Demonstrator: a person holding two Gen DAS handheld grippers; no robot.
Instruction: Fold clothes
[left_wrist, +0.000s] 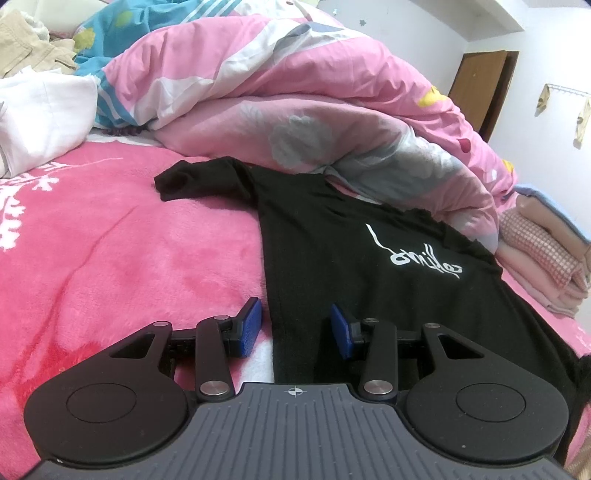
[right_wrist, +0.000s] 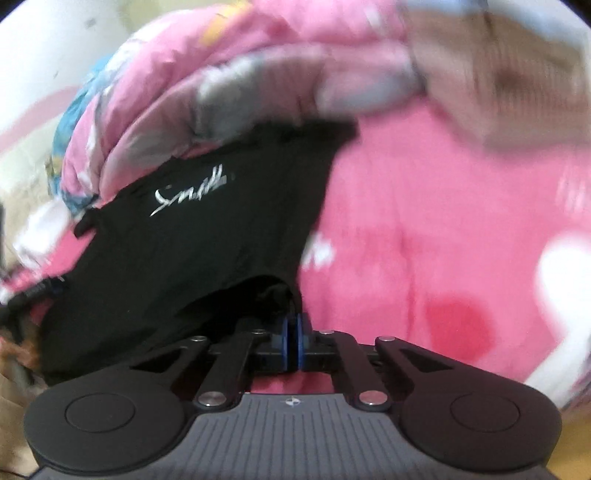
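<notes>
A black T-shirt (left_wrist: 369, 280) with white script lies spread on a pink fleece blanket (left_wrist: 110, 258), its sleeve reaching left. My left gripper (left_wrist: 297, 325) is open, with its blue pads on either side of the shirt's near side edge and not pressing it. In the blurred right wrist view the same T-shirt (right_wrist: 207, 236) stretches away to the left. My right gripper (right_wrist: 295, 332) has its blue pads together on the shirt's near hem corner, and the fabric rises to them.
A bunched pink quilt (left_wrist: 295, 92) lies behind the shirt and overlaps its collar. White cloth (left_wrist: 40, 118) sits at the left and a stack of folded pink checked fabric (left_wrist: 543, 258) at the right. Bare pink blanket (right_wrist: 424, 221) lies right of the shirt.
</notes>
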